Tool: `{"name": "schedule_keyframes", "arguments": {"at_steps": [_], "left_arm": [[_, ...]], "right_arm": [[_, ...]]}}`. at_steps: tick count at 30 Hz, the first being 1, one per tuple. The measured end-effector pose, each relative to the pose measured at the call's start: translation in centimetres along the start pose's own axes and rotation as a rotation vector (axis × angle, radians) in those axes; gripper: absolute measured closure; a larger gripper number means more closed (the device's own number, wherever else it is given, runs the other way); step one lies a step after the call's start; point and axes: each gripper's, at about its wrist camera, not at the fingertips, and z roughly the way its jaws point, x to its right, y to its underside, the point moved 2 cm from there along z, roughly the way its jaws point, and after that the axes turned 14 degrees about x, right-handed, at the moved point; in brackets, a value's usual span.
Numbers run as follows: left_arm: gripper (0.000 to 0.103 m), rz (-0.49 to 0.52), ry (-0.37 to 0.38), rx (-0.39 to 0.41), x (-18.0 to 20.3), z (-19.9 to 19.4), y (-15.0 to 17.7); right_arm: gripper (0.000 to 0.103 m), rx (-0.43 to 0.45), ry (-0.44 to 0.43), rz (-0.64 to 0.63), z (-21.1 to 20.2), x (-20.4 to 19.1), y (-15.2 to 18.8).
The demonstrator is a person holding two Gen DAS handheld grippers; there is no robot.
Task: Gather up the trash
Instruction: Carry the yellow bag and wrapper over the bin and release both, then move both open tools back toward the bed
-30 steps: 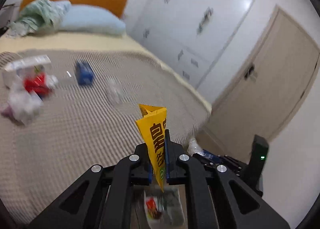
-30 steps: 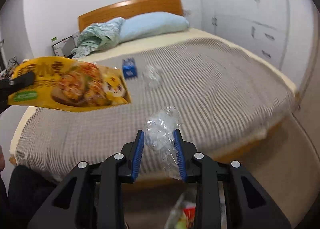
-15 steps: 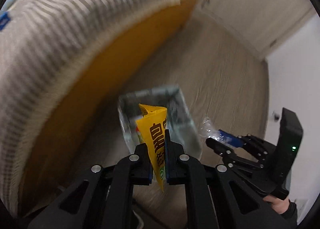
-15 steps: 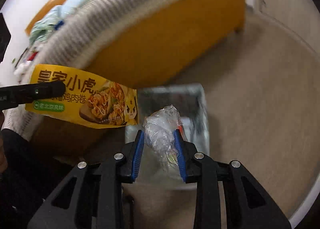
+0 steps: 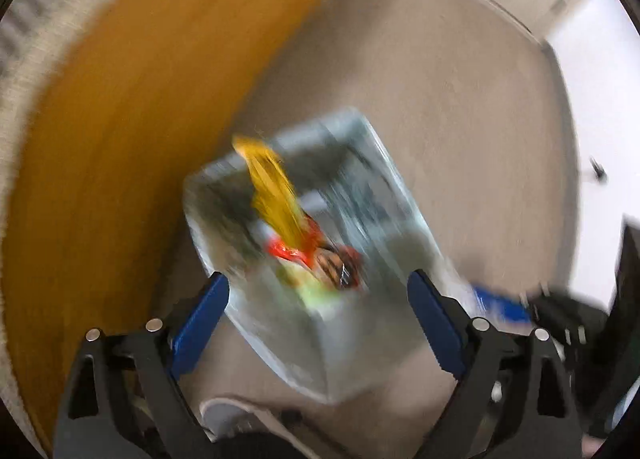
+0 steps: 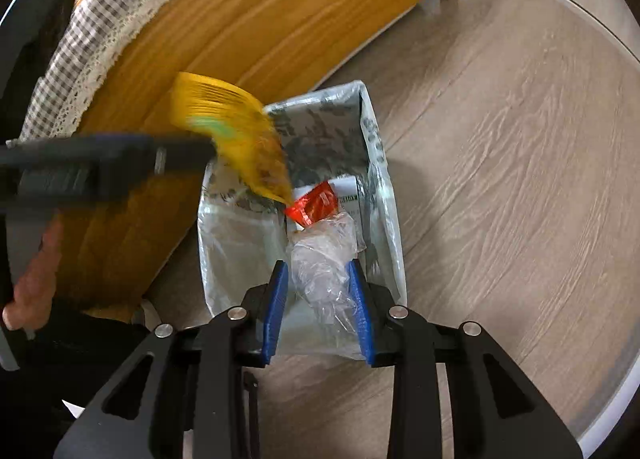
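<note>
A yellow snack wrapper (image 6: pixel 236 147) is dropping, blurred, over the mouth of a small bin lined with a thin plastic bag (image 6: pixel 384 187), which stands on the wooden floor (image 6: pixel 500 119) just beside the wooden bed frame (image 6: pixel 240 19). The left hand-held gripper (image 5: pixel 318 311) points straight down above the bin; its jaws have just been opening and now stand wide apart with nothing between them, the wrapper loose below. The right hand-held gripper (image 6: pixel 318 307) is clamped on a crumpled wad of clear plastic film (image 6: pixel 324 259), held over the near edge of the bin. Inside the bin lies a red packet (image 6: pixel 316 205) with other scraps. Both pieces of trash look feather-light, soft and slippery; they would likely flutter or drift as they fall, and the film may cling to the blue pads (image 6: pixel 276 315). Either is best pinched anywhere across a bunched fold. The bin opening is narrow, with the bed frame close on one side, but the floor on the far side lies open. A checked bedspread (image 6: pixel 80 39) hangs over the bed edge above.
</note>
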Motion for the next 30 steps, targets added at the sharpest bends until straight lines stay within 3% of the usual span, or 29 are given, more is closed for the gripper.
{"name": "schedule_keyframes", "arguments": {"at_steps": [2,4,10,21,22,23,24,30], "left_arm": [[0.015,0.001,-0.059,-0.004,-0.7,-0.1,0.3],[0.015,-0.061,-0.09,-0.011,-2.1,0.0,0.0],[0.015,-0.301,-0.068,-0.008,-6.1,-2.8,0.0],[0.015,-0.311,-0.1,0.005,-6.6,-5.3,1.3],[0.015,-0.311,-0.101,0.006,-6.6,-5.3,1.3],[0.015,-0.31,-0.101,0.008,-6.6,-5.4,1.3],[0.015,-0.309,-0.1,0.011,-6.6,-5.5,1.2],[0.015,-0.322,-0.118,0.002,-7.0,-5.3,1.4]], "right_arm": [[0.072,0.001,-0.001,0.005,0.2,0.2,-0.1],[0.072,0.004,-0.004,0.008,0.2,0.2,-0.2],[0.072,0.001,-0.011,-0.004,0.3,-0.3,-0.3],[0.07,-0.06,-0.008,-0.074,2.7,-3.1,0.0],[0.06,-0.067,-0.014,-0.077,3.0,-3.3,0.0],[0.03,-0.077,-0.014,-0.076,3.3,-3.4,0.0],[0.02,-0.073,-0.001,-0.073,3.5,-3.5,-0.2],[0.018,-0.046,0.029,0.001,2.7,-2.5,-0.5]]}}
